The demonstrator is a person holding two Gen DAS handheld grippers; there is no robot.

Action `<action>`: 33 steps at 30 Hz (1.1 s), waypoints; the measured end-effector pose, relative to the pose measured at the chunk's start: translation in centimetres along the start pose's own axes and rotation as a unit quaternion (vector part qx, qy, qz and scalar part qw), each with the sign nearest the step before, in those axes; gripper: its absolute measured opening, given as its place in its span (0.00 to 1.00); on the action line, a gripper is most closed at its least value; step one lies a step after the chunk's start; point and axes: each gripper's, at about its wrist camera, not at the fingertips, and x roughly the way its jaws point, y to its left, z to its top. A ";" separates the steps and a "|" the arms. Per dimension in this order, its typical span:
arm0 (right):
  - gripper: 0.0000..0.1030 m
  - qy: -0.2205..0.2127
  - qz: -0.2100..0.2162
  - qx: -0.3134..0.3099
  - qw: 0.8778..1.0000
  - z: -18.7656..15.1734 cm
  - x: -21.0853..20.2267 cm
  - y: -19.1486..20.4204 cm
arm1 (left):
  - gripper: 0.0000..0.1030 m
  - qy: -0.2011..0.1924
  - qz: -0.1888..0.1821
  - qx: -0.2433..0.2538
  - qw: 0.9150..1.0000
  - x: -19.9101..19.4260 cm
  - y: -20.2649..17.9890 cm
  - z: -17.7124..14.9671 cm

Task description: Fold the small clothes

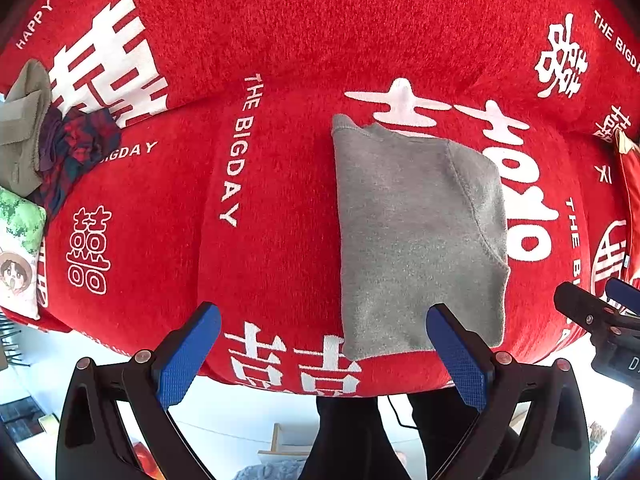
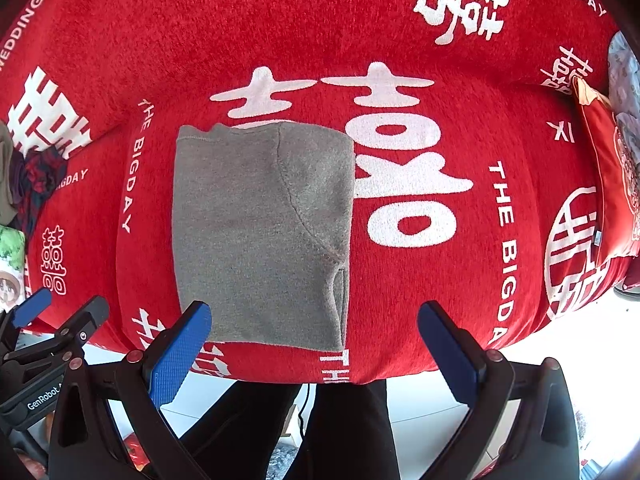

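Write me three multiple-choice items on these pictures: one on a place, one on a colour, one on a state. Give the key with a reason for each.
1. Where does the pile of unfolded clothes lie, seen from the left wrist camera?
A. At the far left of the red cover
B. On top of the grey garment
C. Between the left gripper's fingers

2. What colour is the folded garment in the middle of the red cover?
A. Green
B. Grey
C. Dark plaid

3. How does the left gripper stand?
A. Shut on the grey garment
B. Shut on nothing
C. Open, holding nothing

Key: 1 A, the pile sits at the cover's left edge, apart from the garment. 2 B, it is plain grey against the red. 3 C, its blue fingers stand wide apart with nothing between them.
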 end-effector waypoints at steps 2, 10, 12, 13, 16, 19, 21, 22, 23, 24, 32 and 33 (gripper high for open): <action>1.00 0.000 0.000 0.000 1.000 0.0 0.0 0.0 | 1.00 0.000 0.000 0.000 1.000 0.0 0.0 0.0; 1.00 0.002 0.001 -0.001 1.000 0.1 0.1 0.0 | 1.00 0.000 0.004 -0.003 1.000 0.1 0.2 0.1; 1.00 0.002 0.001 -0.001 1.000 0.1 0.1 0.0 | 1.00 0.000 0.005 -0.003 1.000 0.1 0.2 0.1; 1.00 0.002 0.001 -0.001 1.000 0.1 0.1 0.0 | 1.00 0.000 0.005 -0.003 1.000 0.1 0.2 0.1; 1.00 0.002 0.001 -0.001 1.000 0.1 0.1 0.0 | 1.00 0.000 0.005 -0.003 1.000 0.1 0.2 0.1; 1.00 0.002 0.001 -0.001 1.000 0.1 0.1 0.0 | 1.00 0.000 0.005 -0.001 1.000 0.2 0.2 0.1; 1.00 0.002 0.001 -0.001 1.000 0.1 0.1 0.0 | 1.00 -0.001 0.003 -0.001 1.000 0.1 0.2 0.1; 1.00 0.002 0.001 -0.001 1.000 0.1 0.1 0.0 | 1.00 -0.002 0.004 -0.002 1.000 0.1 0.2 0.1; 1.00 0.003 0.002 -0.001 1.000 0.1 0.1 0.0 | 1.00 -0.002 0.004 -0.002 1.000 0.1 0.1 0.1; 1.00 0.003 0.002 -0.002 1.000 0.1 0.2 0.0 | 1.00 -0.002 0.003 -0.003 1.000 0.1 0.1 0.1; 1.00 0.006 0.000 -0.008 1.000 0.1 0.5 0.1 | 1.00 0.002 -0.012 -0.014 1.000 0.5 0.1 0.0; 1.00 0.006 0.000 -0.008 1.000 0.1 0.5 0.0 | 1.00 0.000 -0.018 -0.013 1.000 0.4 0.1 -0.1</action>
